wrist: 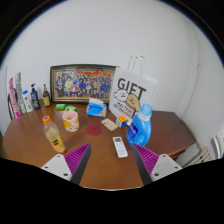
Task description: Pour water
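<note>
A: Describe the setting.

B: A white-walled room with a brown wooden surface (100, 165). The gripper (112, 160) hovers above its near edge, fingers spread apart, holding nothing.

A: What lies nearest the fingers?

B: One white remote control (119, 146), just ahead, between the fingers. Beyond it: one pink cup (71, 120), one orange juice bottle (52, 134) to its left, one blue jug (141, 126) to the right.

A: Which item serves the pour?

B: Probably the blue jug; I cannot tell what it contains. If full, expect it to be heavy, with rigid, smooth plastic walls. Take hold at the handle or narrow neck, not the broad body. The pink cup appears the likely receiver: light, easily tipped.

A: Farther back?

B: One white gift bag (130, 88), one framed photo (82, 82) against the wall, and a cluster of roughly four small bottles (30, 98) at the far left.
</note>
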The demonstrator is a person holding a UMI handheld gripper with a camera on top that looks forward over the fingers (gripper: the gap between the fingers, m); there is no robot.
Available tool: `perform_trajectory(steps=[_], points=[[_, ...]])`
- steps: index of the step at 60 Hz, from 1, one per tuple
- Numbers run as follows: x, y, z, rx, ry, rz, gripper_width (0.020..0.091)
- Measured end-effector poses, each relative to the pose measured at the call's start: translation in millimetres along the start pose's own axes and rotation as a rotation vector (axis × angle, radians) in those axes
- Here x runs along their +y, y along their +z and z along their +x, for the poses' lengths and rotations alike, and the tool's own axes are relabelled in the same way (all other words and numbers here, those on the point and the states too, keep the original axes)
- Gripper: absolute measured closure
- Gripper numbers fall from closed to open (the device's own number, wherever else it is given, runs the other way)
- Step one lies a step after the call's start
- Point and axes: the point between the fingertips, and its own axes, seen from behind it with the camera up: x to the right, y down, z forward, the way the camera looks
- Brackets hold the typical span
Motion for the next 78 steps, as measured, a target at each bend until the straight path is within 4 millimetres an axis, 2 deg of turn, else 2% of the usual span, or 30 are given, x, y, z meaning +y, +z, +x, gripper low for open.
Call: perform_trajectory(steps=[9,14,20,27,35,43,46,53,55,56,58,60,62,64,65,66,68,73,74,78], points=[[25,2,-36,-0.079,0.012,-0.033,0.0254],[38,3,-65,-0.132,0.017,-0.046,0.0254],[50,4,-110,-0.213,0.004,-0.045,0.0252],[49,12,-167,-0.295,-0.016,0.003,0.0244],[38,44,-224,-0.360,0.034,0.068,0.0247],[30,101,-251,-0.319,0.057,0.131,0.0252],[26,121,-261,-0.312,0.049,0.165,0.0300],[34,158,-276,-0.279,0.013,0.168,0.0491],[34,163,-277,-0.269,0.003,0.177,0.0625],[31,164,-276,-0.259,-0.001,0.191,0.0663],[29,166,-276,-0.252,-0.005,0.209,0.0677],[29,167,-276,-0.242,-0.014,0.214,0.0728],[29,168,-277,-0.239,-0.013,0.213,0.0737],[29,168,-277,-0.229,-0.013,0.201,0.0793],[29,168,-277,-0.226,-0.011,0.195,0.0786],[28,167,-277,-0.223,-0.011,0.191,0.0829],[25,166,-277,-0.221,-0.009,0.193,0.0834],[8,158,-291,-0.230,-0.018,0.201,0.0834],[2,156,-295,-0.235,-0.017,0.209,0.0873],[-26,147,-311,-0.253,0.031,0.237,0.0879]])
